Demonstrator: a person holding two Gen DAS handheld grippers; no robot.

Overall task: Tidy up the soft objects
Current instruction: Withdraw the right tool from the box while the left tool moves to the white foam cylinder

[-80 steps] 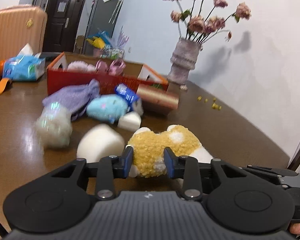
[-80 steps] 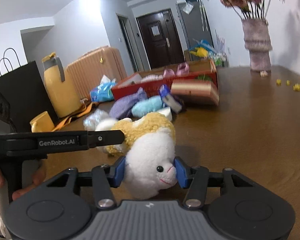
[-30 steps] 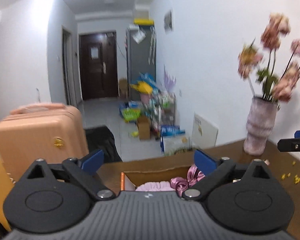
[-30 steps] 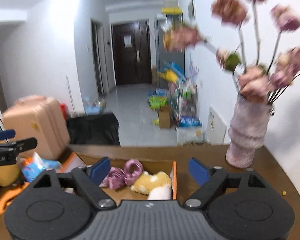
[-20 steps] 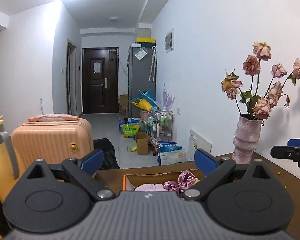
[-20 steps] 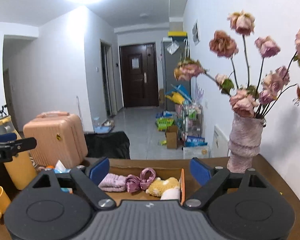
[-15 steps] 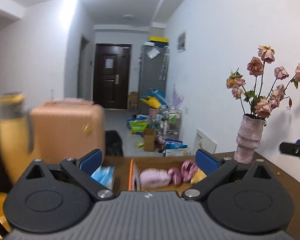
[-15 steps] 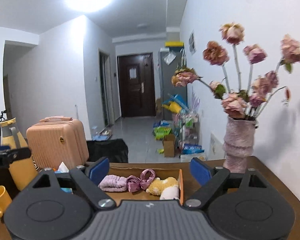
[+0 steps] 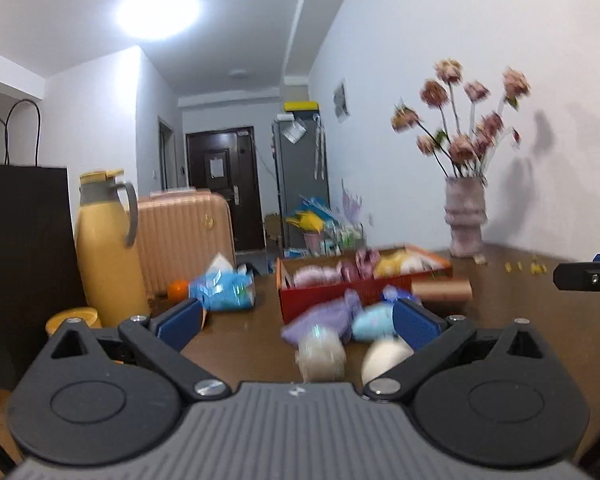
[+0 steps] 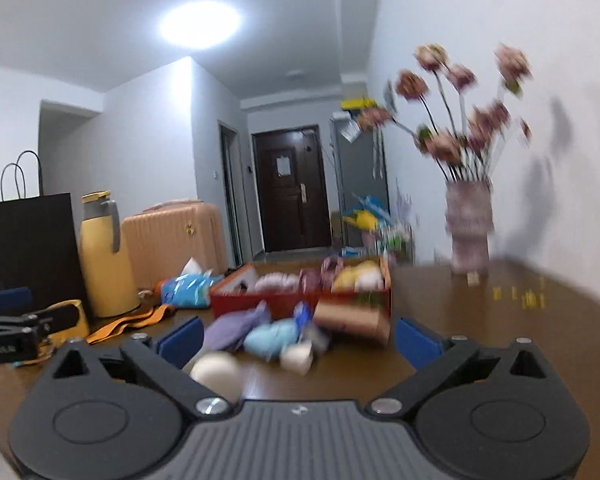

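- We hold both grippers spread wide and empty: the left gripper [image 9: 296,320] and the right gripper [image 10: 298,340] hover low above the counter [image 10: 480,344].
- Partly done, we judge: the red box [image 10: 300,304] already holds a yellow plush [image 10: 354,274] and pink fluffy pieces [image 10: 276,280].
- Left outside, just in front of the box: a purple knit cloth [image 9: 332,316], a pale blue plush [image 10: 272,338], a smooth white rounded foam piece [image 10: 216,372] and a crinkly wrapped ball [image 9: 322,354].
- Motion blur hides finer texture.
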